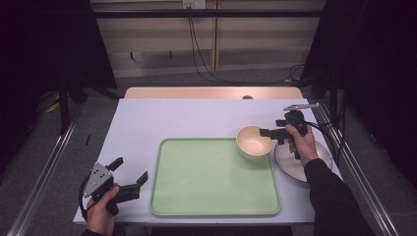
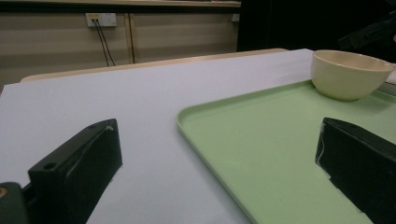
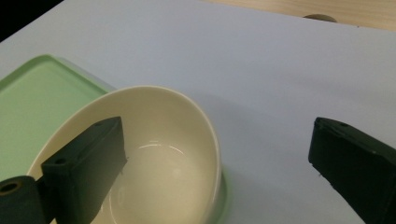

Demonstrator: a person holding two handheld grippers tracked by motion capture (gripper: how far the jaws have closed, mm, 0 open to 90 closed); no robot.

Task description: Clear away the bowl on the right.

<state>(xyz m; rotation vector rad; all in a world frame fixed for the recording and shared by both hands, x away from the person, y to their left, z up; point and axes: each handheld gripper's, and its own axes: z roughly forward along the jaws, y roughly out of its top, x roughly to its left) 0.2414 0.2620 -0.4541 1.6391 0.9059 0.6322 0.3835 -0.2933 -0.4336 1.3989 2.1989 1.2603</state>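
Observation:
An empty cream bowl (image 1: 254, 142) (image 2: 350, 74) (image 3: 159, 154) sits on the far right corner of a light green tray (image 1: 211, 182) (image 2: 271, 140) (image 3: 37, 93). My right gripper (image 1: 270, 129) (image 3: 217, 128) is open at the bowl's right side: one jaw hangs inside the bowl, the other over the bare table beyond the rim. A grey-white plate (image 1: 295, 164) lies on the table right of the tray, under my right hand. My left gripper (image 1: 131, 169) (image 2: 217, 135) is held low at the table's near left, open and holding nothing, with the tray's left edge between its jaws.
The pale table (image 1: 147, 123) has bare room left of the tray and behind it. A wooden strip with a dark round hole (image 1: 247, 97) (image 3: 320, 17) runs along the far edge. Metal rails (image 1: 44, 172) flank the table, and cables (image 1: 201, 64) hang behind it.

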